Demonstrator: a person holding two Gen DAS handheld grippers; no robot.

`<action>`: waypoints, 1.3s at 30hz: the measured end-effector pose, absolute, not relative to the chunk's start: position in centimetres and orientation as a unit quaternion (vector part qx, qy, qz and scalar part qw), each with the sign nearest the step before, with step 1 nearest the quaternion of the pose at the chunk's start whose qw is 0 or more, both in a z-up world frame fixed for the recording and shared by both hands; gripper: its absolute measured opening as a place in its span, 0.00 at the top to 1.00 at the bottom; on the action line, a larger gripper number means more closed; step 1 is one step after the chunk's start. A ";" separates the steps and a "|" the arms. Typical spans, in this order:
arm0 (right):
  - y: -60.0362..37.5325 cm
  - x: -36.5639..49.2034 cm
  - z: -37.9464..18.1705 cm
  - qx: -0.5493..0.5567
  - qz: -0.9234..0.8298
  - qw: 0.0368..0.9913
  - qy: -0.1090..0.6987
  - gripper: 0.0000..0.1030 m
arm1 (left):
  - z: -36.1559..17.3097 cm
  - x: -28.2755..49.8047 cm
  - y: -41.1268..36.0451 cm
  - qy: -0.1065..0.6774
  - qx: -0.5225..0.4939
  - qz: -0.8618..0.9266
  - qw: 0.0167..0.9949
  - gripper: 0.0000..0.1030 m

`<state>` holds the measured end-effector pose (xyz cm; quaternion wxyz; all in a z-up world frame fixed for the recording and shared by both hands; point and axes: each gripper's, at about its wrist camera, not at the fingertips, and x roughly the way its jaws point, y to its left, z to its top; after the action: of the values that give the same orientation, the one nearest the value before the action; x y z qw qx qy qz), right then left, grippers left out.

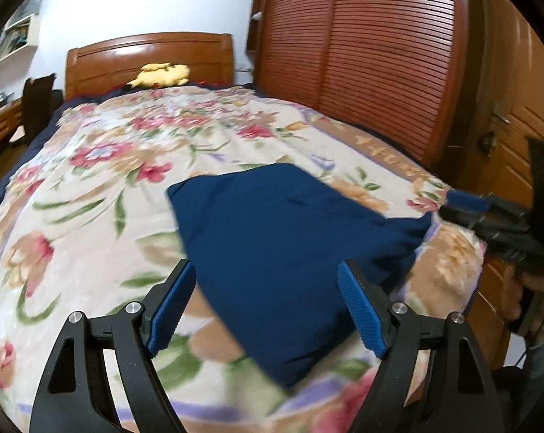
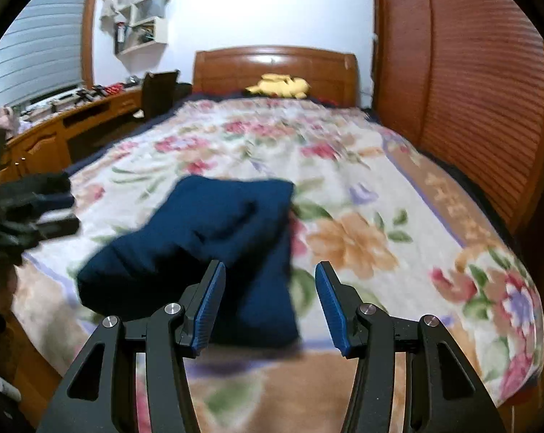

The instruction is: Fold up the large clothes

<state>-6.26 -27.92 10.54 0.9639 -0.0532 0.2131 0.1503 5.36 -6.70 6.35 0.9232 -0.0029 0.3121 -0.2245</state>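
Observation:
A navy blue garment point(image 1: 279, 238) lies folded into a thick bundle on the floral blanket point(image 1: 91, 187) near the foot of the bed. My left gripper point(image 1: 266, 265) hovers just above its near side, open, with the pads clear of the cloth. In the right wrist view the same garment point(image 2: 199, 245) sits slightly left of my right gripper point(image 2: 270, 265), which is open with nothing pressed between its blue pads. The right gripper point(image 1: 448, 205) also shows at the bundle's right corner, held by a hand. The left gripper point(image 2: 73, 204) appears blurred at the left edge.
A yellow plush toy point(image 2: 279, 86) rests against the wooden headboard point(image 2: 272, 65). Louvred wardrobe doors point(image 1: 380, 54) run along the right side of the bed. A desk point(image 2: 55, 126), a dark chair point(image 2: 160, 90) and wall shelves point(image 2: 142, 18) stand to the left.

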 end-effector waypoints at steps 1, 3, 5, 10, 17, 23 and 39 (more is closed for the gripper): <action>-27.4 -6.4 10.9 -0.053 0.157 0.964 0.207 0.48 | 6.1 5.4 -6.3 0.314 -0.004 -0.221 0.923 0.21; -26.2 -6.6 11.4 -0.052 0.170 0.964 0.197 0.48 | 5.4 5.5 -5.2 0.318 -0.007 -0.215 0.923 0.21; -24.9 -6.6 11.4 -0.058 0.184 0.961 0.197 0.48 | 4.9 5.5 -4.5 0.321 -0.008 -0.210 0.923 0.21; -22.6 -5.3 9.6 -0.089 0.192 0.952 0.223 0.48 | 4.3 5.4 -3.3 0.322 -0.006 -0.204 0.925 0.21; -22.6 -2.8 6.4 -0.098 0.207 0.927 0.298 0.48 | 4.1 5.3 -3.4 0.319 0.000 -0.215 0.923 0.21; -22.3 -1.6 5.8 -0.098 0.213 0.919 0.317 0.48 | 4.0 5.5 -3.9 0.319 -0.007 -0.224 0.921 0.11; -22.1 -3.0 5.5 -0.110 0.210 0.928 0.288 0.84 | 4.1 5.4 -5.3 0.323 0.009 -0.215 0.922 0.09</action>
<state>-3.04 -22.05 5.52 0.9276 -0.1102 0.2885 0.2105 5.43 -5.33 4.12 0.9217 0.0086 0.3225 -0.2153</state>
